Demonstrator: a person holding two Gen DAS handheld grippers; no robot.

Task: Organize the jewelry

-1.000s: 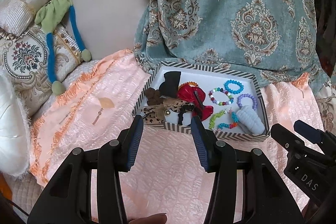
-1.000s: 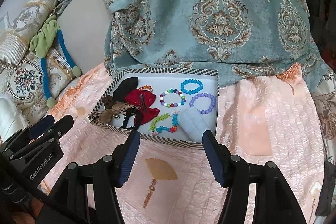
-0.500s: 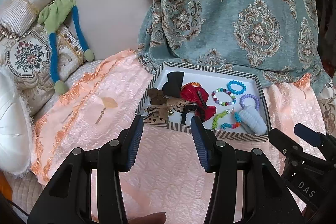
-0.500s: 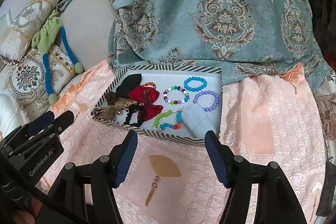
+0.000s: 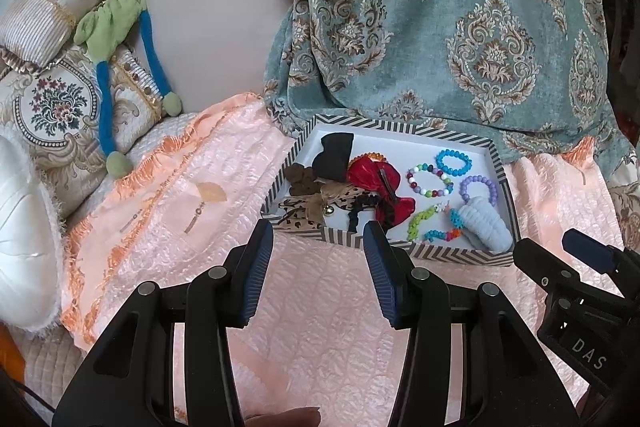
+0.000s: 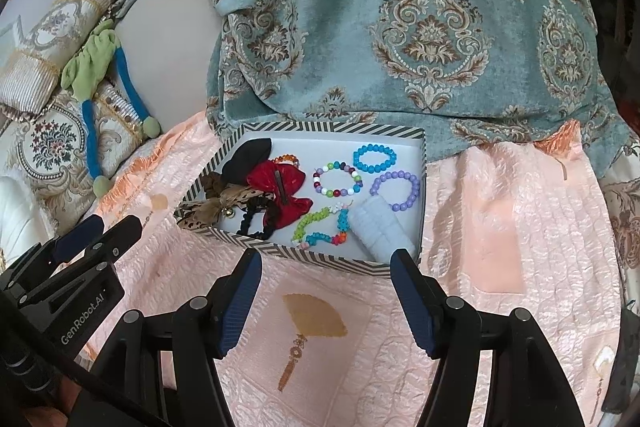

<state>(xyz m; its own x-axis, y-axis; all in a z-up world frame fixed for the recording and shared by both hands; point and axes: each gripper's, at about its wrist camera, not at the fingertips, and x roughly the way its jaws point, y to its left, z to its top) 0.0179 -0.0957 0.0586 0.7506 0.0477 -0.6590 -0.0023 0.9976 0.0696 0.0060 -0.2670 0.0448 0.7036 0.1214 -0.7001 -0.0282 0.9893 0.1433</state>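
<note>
**Both grippers released, short of the box**

We note the left gripper [image 5: 318, 229] with jaws apart, holding nothing, just before the striped box [image 5: 404, 254] on the peach quilt [image 5: 320, 327]. In the box, from the left: leopard bow [image 5: 308, 209], red bow [image 6: 282, 193], multicoloured bead bracelet [image 6: 337, 179], purple bracelet [image 6: 398, 190]. Our right gripper [image 6: 326, 261] likewise hangs open and empty at the near rim.

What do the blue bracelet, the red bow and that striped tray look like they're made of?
Blue bracelet: shiny round beads, probably plastic or glass, likely strung on elastic.
Red bow: glossy, crinkled fabric, perhaps satin, with a dark clip bar across its middle.
Striped tray: thin, straight printed walls and a matte white floor suggest cardboard.
</note>
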